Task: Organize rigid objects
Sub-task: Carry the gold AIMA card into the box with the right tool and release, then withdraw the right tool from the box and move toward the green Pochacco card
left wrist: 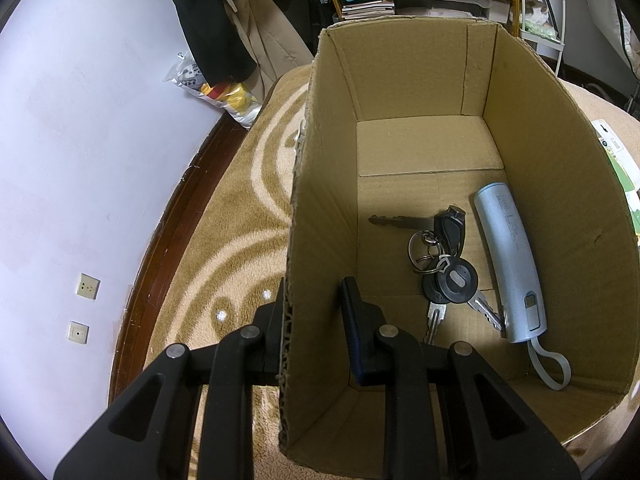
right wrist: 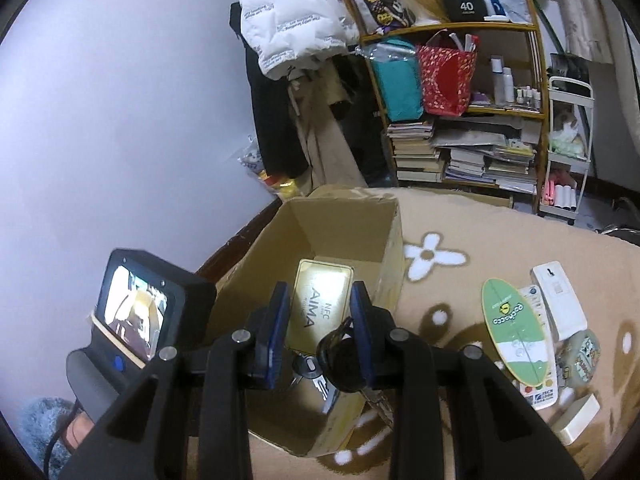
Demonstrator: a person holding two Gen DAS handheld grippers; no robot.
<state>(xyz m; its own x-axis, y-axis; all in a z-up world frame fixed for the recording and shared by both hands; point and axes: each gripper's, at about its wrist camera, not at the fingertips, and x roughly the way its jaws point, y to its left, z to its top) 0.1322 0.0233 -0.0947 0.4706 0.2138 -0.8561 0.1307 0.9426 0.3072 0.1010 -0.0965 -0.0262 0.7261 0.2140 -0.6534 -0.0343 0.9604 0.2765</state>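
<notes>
An open cardboard box [left wrist: 400, 72] stands on a tan patterned carpet. On its floor lie a bunch of keys [left wrist: 440, 264] with black heads and a silver-blue cylinder [left wrist: 512, 264] with a grey strap. My left gripper [left wrist: 314, 292] is open and straddles the box's left wall, one finger outside and one inside. In the right wrist view my right gripper [right wrist: 320, 292] hovers over the same box [right wrist: 340, 232], shut on a gold card [right wrist: 324, 308] printed AIMA. A second key bunch [right wrist: 344, 356] hangs by its right finger; how it is attached is hidden.
On the carpet right of the box lie a green oval board [right wrist: 516, 328], a white remote [right wrist: 558, 300], a patterned pouch [right wrist: 584, 356] and a white block [right wrist: 576, 424]. A crowded bookshelf [right wrist: 460, 152] and hanging coats stand behind. A wall runs along the left.
</notes>
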